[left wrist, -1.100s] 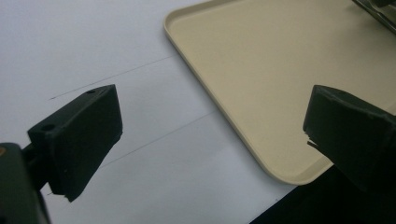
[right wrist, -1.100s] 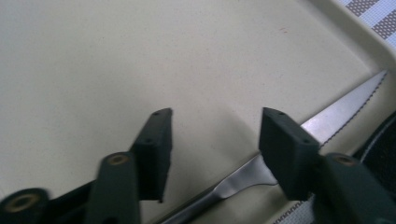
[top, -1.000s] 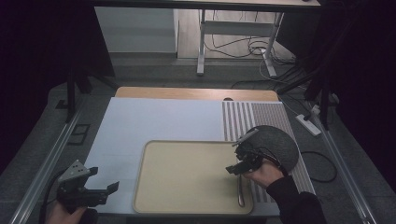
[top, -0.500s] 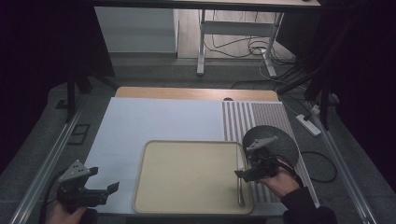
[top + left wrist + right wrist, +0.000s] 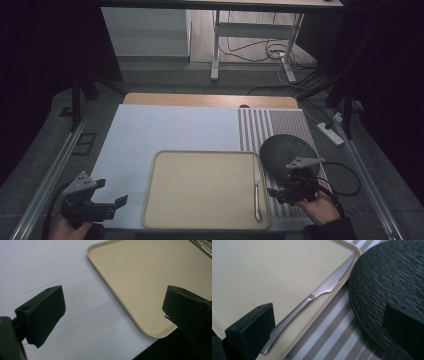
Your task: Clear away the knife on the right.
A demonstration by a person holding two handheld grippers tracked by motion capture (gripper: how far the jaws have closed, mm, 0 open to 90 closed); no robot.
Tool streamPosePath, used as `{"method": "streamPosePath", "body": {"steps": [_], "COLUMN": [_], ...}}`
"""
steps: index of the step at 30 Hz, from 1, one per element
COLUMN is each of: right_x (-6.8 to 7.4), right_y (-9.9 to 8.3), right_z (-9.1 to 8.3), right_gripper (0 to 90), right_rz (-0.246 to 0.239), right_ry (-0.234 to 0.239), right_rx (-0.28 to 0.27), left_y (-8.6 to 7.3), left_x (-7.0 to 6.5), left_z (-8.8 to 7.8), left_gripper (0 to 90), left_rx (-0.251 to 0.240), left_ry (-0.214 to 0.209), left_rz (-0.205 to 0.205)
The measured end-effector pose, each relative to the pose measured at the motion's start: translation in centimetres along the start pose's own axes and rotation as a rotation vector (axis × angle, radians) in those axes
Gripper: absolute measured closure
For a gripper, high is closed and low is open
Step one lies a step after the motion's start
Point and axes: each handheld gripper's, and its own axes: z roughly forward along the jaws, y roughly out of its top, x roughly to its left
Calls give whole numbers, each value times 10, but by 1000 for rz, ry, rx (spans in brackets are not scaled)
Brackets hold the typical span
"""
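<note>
Comparing with a second ago: the right gripper [image 5: 295, 192] now sits nearer the bench's front edge, off the dark round placemat's [image 5: 287, 152] centre; the left gripper [image 5: 97, 202] is unchanged.
Right gripper: held by a hand [image 5: 317, 207] at the bench's front right corner, over the front rim of the dark round placemat; jaws spread wide, pinching nothing.
Right gripper's own camera: the table knife [image 5: 312, 297] and a strip of striped mat [image 5: 332, 327] lie between its open jaws, the placemat [image 5: 387, 285] under the right-hand jaw.
Left gripper: at the front left corner, held just above the pale bench cover [image 5: 150, 135]; jaws spread apart, empty.
Left gripper's own camera: the cream tray's [image 5: 140, 277] near corner shows between the jaws.
Cream tray [image 5: 200, 190]: rectangular, at the front edge, mid-bench, same place as before.
Table knife [image 5: 257, 192]: silver, lying along the tray's right rim, blade towards the far edge; not moved.
Dark round placemat: on the striped mat [image 5: 272, 127], just beside the tray's right edge.
</note>
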Motion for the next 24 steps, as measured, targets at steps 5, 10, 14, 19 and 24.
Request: {"method": "streamPosePath", "body": {"steps": [5,10,14,19,24], "right_x": [-2,-3,-4,-4,-6], "right_y": [-7,-16,-22,-27,-30], "right_z": [-6,-13,-24,-31,-35], "right_gripper": [0,0,0,0,0], "right_rz": [13,33,57,65,84], "right_ry": [-17,-53,-98,-126,-125], "right_rx": [-11,-20,-51,-56,-65], "left_y": [0,0,0,0,0], "left_x": [0,0,0,0,0], "left_z": [0,0,0,0,0], "left_gripper": [43,43,42,42,43], "left_rx": [0,-2,-2,0,-1], "left_ry": [0,-1,0,1,1], "left_rz": [1,1,0,0,-1]}}
